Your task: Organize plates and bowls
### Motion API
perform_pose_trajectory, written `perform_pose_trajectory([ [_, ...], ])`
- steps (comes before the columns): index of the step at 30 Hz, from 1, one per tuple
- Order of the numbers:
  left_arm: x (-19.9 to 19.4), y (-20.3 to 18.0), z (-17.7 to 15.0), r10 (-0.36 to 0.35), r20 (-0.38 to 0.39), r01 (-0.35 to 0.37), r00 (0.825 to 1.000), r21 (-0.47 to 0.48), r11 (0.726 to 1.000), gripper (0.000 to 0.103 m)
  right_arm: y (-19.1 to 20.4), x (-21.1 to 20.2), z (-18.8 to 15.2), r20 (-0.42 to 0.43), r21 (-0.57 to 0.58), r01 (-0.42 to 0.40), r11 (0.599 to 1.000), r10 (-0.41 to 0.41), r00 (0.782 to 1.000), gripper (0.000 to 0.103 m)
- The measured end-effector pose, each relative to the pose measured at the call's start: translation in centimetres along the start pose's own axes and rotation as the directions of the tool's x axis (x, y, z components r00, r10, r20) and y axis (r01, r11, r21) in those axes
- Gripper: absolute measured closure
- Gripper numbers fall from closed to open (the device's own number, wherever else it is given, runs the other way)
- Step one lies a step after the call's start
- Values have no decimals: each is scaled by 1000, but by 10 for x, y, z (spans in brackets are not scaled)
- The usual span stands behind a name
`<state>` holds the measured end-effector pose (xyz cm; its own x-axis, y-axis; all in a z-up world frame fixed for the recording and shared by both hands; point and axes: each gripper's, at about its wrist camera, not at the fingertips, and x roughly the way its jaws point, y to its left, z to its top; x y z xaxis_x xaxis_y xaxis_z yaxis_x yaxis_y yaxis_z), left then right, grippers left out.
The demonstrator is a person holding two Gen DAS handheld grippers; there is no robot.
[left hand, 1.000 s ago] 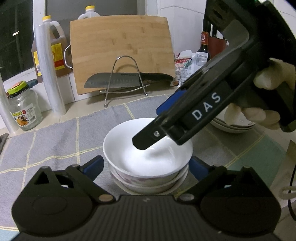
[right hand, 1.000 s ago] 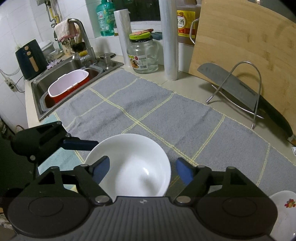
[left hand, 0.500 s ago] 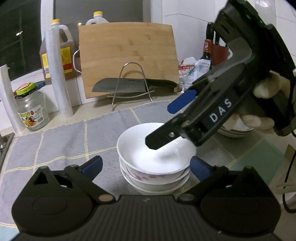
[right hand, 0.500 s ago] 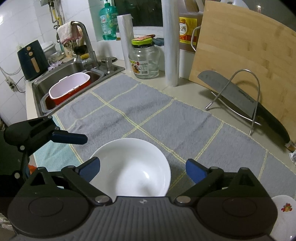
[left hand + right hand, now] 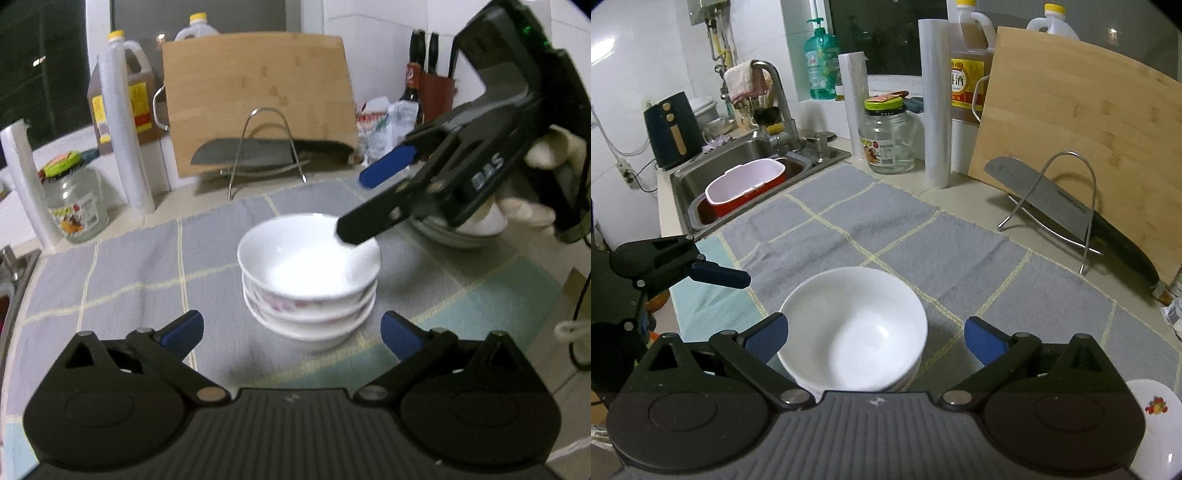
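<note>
Three stacked bowls (image 5: 308, 280), two rolls (image 5: 936, 103), one jar (image 5: 886, 138), one cleaver (image 5: 1052, 205), one cutting board (image 5: 1082, 122).

The bowls (image 5: 309, 271) were glossy white glazed ceramic, the lower ones with a faint floral print. They sat on a matt grey woven cloth (image 5: 849, 229) with yellow lines, its surface slightly nubby. The board (image 5: 1082, 122) was pale smooth wood. The rack (image 5: 1067, 206) was shiny wire metal and the knife (image 5: 1038, 195) dull steel. The sink (image 5: 738, 158) was brushed metal, and the jar (image 5: 886, 140) clear glass.
</note>
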<state>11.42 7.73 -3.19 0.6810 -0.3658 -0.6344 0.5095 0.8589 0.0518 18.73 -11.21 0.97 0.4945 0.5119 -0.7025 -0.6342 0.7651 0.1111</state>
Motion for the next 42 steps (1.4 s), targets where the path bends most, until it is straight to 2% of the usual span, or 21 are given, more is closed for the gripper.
perform_pose_trajectory([
  [8, 6, -6, -14, 16, -52, -22, 999, -110, 994, 1, -6, -8, -31, -27, -20, -1, 1000, 1, 1000, 0],
  [17, 26, -10, -27, 49, -126, -67, 991, -142, 988, 1, -8, 18, -79, -134, -41, 6, 999, -11, 991, 0],
  [22, 38, -9, -28, 48, -161, -65, 986, -104, 992, 1, -9, 34, -100, -175, -20, 43, 999, -46, 984, 0],
  [29, 59, -2, -26, -13, -191, 9, 982, -21, 1000, 1, -4, 41, -103, -180, -22, 79, 997, -81, 980, 0],
  [32, 68, 2, -25, -47, -204, 49, 978, 4, 999, 1, 2, 47, -100, -195, -57, 105, 993, -114, 974, 0],
  [34, 75, 5, -24, -71, -222, 78, 972, 22, 997, 1, 7, 51, -98, -197, -73, 111, 991, -124, 972, 0],
  [42, 84, 15, -20, -143, -210, 169, 967, 111, 979, 0, 10, 54, -94, -193, -53, 130, 990, -138, 971, 0],
])
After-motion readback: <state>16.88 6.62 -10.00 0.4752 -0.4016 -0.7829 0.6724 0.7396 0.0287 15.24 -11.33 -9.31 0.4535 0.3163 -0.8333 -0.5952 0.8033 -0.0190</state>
